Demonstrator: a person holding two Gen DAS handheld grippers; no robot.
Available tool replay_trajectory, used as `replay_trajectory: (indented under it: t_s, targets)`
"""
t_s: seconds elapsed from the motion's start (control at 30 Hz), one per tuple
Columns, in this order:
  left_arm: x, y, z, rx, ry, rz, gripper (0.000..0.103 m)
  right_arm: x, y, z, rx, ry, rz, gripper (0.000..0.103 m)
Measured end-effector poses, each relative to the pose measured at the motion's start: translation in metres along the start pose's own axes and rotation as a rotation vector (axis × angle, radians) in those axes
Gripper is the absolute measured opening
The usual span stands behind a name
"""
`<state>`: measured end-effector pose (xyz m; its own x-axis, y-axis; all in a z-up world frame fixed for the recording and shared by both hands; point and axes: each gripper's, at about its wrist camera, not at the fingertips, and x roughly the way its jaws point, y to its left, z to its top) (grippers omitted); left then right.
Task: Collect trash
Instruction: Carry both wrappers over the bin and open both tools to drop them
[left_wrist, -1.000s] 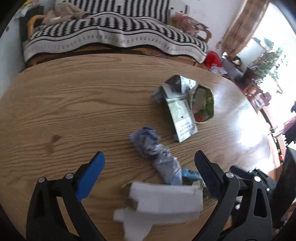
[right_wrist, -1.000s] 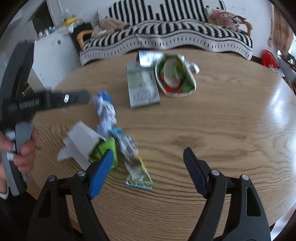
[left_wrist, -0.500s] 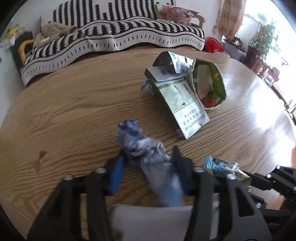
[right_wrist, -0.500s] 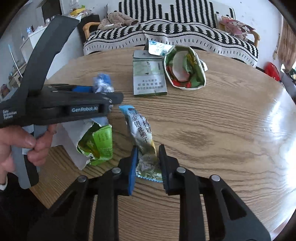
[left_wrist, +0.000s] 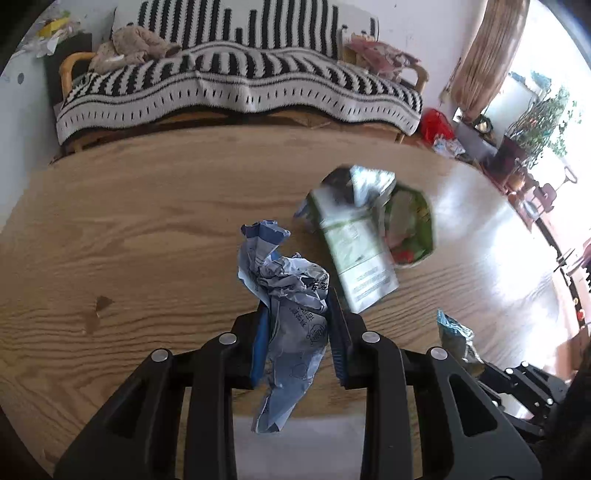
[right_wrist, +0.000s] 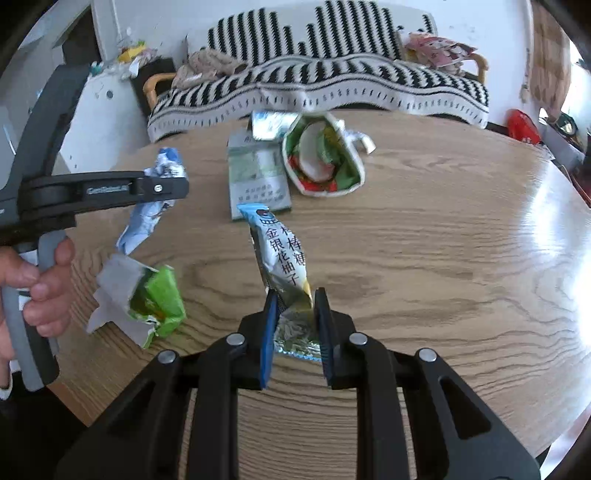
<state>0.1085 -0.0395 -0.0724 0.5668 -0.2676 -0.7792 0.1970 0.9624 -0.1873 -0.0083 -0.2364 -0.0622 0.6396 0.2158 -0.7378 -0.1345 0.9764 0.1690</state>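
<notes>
Right wrist: 5 wrappers (right_wrist: 282, 258), 2 tools (right_wrist: 293, 317)

Sunlit living room behind a round wooden surface (left_wrist: 155, 206)

Beyond the surface's far edge, a wooden-armed sofa (left_wrist: 236, 92) draped in a black-and-white striped blanket (right_wrist: 317, 85), set against a white wall (left_wrist: 413, 29). On its left end, a beige plush toy (left_wrist: 136, 44); on its right end, a pinkish cushion (right_wrist: 439, 50). To the right, a tan patterned curtain (left_wrist: 487, 55) beside a bright window (left_wrist: 546, 66), potted plants (left_wrist: 543, 118) below it. Strong glare on the right of the wood grain. At far left, a white cabinet (right_wrist: 88, 122) with clutter on top.
</notes>
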Motion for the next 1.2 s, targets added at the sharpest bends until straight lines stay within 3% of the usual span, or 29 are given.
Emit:
replay_trajectory:
  t_s: [0.23, 0.4, 0.53, 0.7, 0.9, 1.2]
  targets:
    - [-0.027, -0.062, 0.013, 0.061, -0.074, -0.045, 0.028, -0.051, -0.061, 0.001, 0.215, -0.087, -0.025, 0.021]
    - [-0.027, -0.14, 0.001, 0.163, -0.057, -0.143, 0.028, -0.11, -0.124, -0.025, 0.295, -0.122, -0.146, 0.021]
    - [-0.026, -0.218, -0.016, 0.241, -0.033, -0.27, 0.028, -0.153, -0.179, -0.065, 0.371, -0.131, -0.255, 0.021]
    - [-0.023, -0.319, -0.058, 0.378, 0.004, -0.415, 0.028, -0.2, -0.253, -0.138, 0.524, -0.11, -0.38, 0.021]
    - [-0.011, -0.412, -0.124, 0.546, 0.069, -0.523, 0.028, -0.226, -0.306, -0.214, 0.658, -0.076, -0.445, 0.021]
    - [0.04, -0.473, -0.193, 0.706, 0.287, -0.581, 0.028, -0.234, -0.336, -0.267, 0.735, -0.05, -0.465, 0.021]
